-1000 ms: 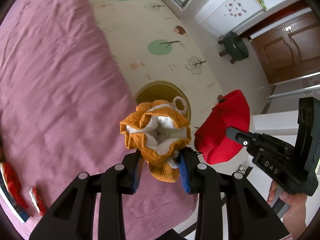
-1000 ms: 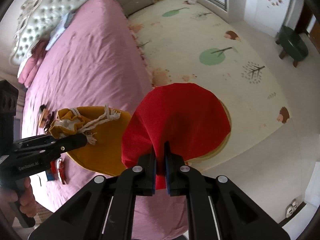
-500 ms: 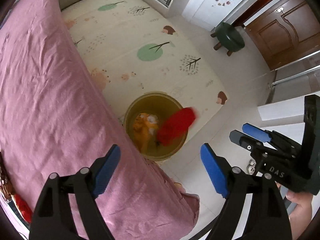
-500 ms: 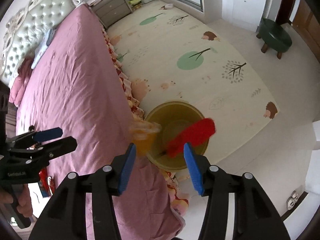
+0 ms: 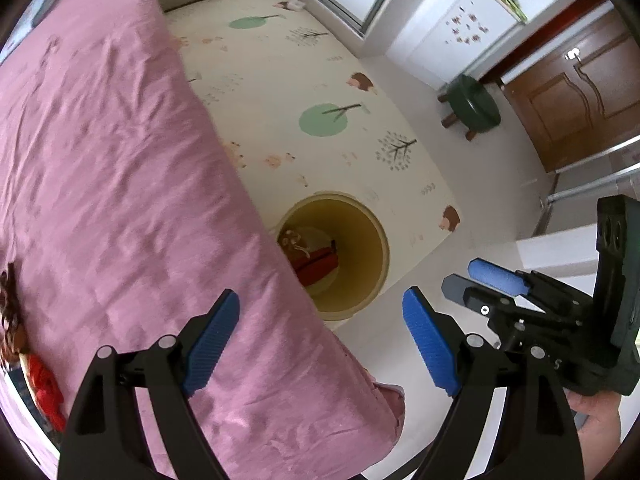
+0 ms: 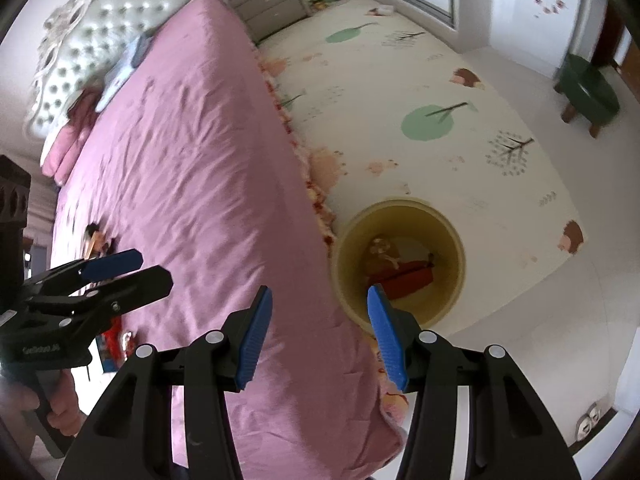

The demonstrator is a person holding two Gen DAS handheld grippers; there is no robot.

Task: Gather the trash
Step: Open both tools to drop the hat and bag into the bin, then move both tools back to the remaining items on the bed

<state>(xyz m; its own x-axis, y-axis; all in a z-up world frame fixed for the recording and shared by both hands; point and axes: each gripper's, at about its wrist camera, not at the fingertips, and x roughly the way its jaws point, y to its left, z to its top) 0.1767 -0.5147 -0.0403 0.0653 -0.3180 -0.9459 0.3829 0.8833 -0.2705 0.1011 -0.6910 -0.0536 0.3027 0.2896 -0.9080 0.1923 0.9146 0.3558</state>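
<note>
A yellow bin [image 5: 372, 240] stands on the floor against the bed's side; it also shows in the right wrist view [image 6: 452, 240]. Inside lie an orange drawstring pouch [image 5: 298, 240] and a red cloth [image 5: 318, 266], seen too in the right wrist view as pouch [image 6: 380, 252] and cloth [image 6: 412, 280]. My left gripper [image 5: 320, 340] is open and empty above the bed's corner. My right gripper [image 6: 318, 330] is open and empty, above the bed's edge and the bin. The right gripper [image 5: 480, 280] shows at the left view's right side.
A pink bedspread [image 5: 120, 184] covers the bed. Small red and brown items lie near its edge [image 5: 44, 388], [image 6: 98, 240]. A patterned play mat [image 6: 420, 100] covers the floor. A green stool [image 5: 474, 106] stands near a wooden door [image 5: 580, 92].
One second ago the left gripper held the orange pouch and the right held the red cloth. Both opened and the items dropped into the bin, where they now lie.
</note>
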